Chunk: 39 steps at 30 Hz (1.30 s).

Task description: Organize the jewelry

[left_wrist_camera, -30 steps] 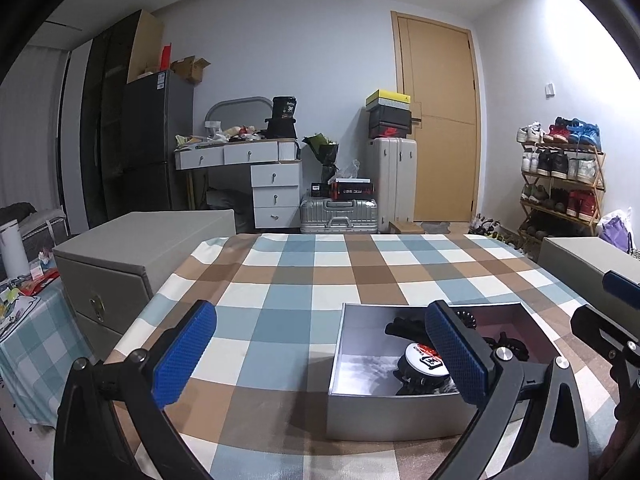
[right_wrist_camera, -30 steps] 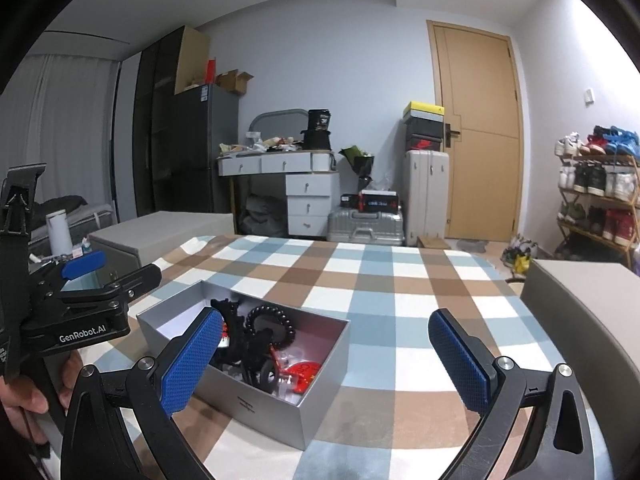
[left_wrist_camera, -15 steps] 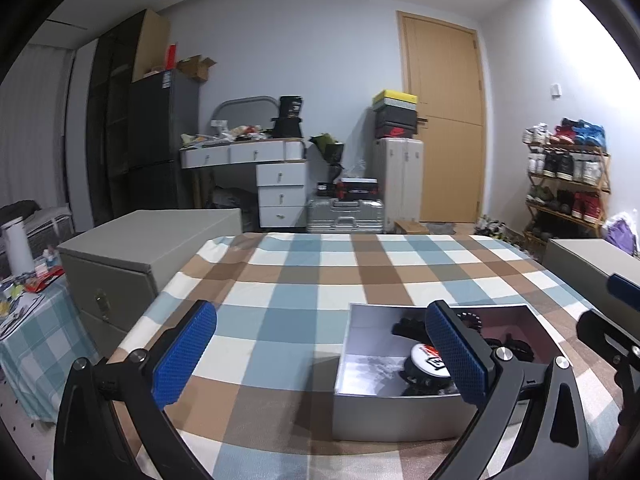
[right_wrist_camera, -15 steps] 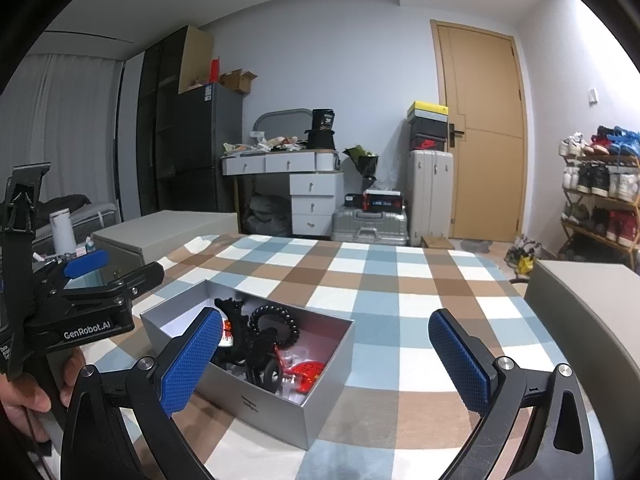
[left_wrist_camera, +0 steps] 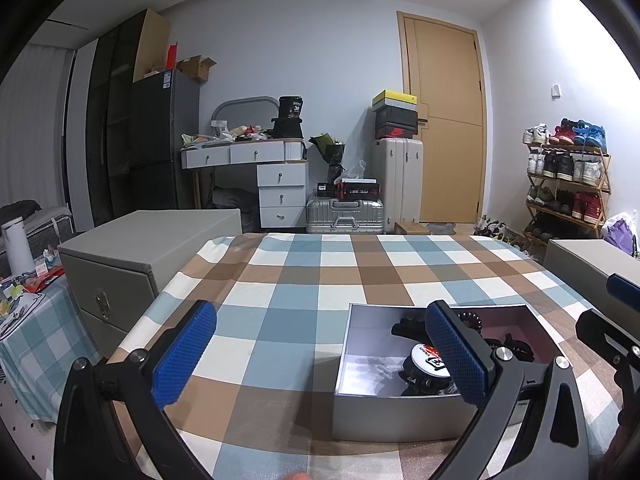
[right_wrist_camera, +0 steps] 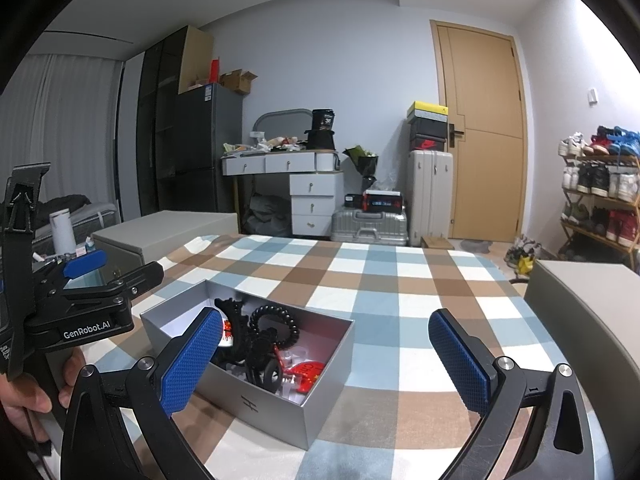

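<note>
**Both grippers wide, the box between and below them**

Checked cloth in blue, brown and white (left_wrist_camera: pixel 320 292) covers the table in a cluttered bedroom, and on it sits the open silver box (right_wrist_camera: pixel 276 412) that holds what we have to sort. Our left gripper (left_wrist_camera: pixel 320 356) and our right gripper (right_wrist_camera: pixel 324 360) both hang above the near edge of the table with their blue pads spread wide and nothing between them.

From the left wrist view the box lies ahead and to the right, its near wall below the right-hand pad (left_wrist_camera: pixel 452 352). From the right wrist view it lies ahead and to the left, partly behind the left-hand pad (right_wrist_camera: pixel 192 360). So the box sits between our two grippers, and we cannot say which is nearer. Its long axis runs roughly across the table, one corner turned toward the right gripper.

Inside lies a tangle: a black coiled hair tie (right_wrist_camera: pixel 276 326), a black claw clip (right_wrist_camera: pixel 264 364), a red piece with pale lettering too small to read (right_wrist_camera: pixel 306 372), and a round white badge (left_wrist_camera: pixel 430 356) on which we make out "CHINA".

On the left gripper's body, as seen from the right wrist, we read "GenRobot.AI" (right_wrist_camera: pixel 86 334). A small mark on the box's near wall (right_wrist_camera: pixel 247 404) looks like an "H". Far off, a red shoebox (right_wrist_camera: pixel 427 144) carries a white swoosh.

We judge that whichever gripper goes in must tip downward and inward toward the heap.
</note>
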Motion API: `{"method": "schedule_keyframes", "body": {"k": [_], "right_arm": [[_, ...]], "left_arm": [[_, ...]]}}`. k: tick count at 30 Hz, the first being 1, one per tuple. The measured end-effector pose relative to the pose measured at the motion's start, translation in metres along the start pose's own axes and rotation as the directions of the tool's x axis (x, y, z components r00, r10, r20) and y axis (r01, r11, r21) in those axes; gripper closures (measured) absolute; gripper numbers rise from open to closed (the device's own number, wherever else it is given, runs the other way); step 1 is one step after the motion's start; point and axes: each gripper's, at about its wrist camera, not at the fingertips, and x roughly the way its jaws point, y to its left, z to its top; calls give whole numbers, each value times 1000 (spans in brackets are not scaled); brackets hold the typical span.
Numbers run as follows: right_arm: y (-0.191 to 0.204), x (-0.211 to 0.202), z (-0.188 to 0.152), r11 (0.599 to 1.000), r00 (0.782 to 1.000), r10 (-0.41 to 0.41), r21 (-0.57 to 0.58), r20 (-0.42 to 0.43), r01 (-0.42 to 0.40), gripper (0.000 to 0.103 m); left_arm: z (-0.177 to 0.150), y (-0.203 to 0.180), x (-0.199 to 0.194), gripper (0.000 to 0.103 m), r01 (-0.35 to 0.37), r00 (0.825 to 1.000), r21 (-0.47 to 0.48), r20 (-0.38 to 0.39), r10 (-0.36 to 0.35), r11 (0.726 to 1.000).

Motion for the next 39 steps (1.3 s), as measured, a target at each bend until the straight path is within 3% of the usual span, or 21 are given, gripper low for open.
{"method": "schedule_keyframes", "body": {"k": [39], "right_arm": [[-1, -1, 1, 1000, 1000, -5, 9, -3, 5, 0]], "left_arm": [[0, -2, 3, 1, 8, 1000, 19, -13, -8, 1000]]}}
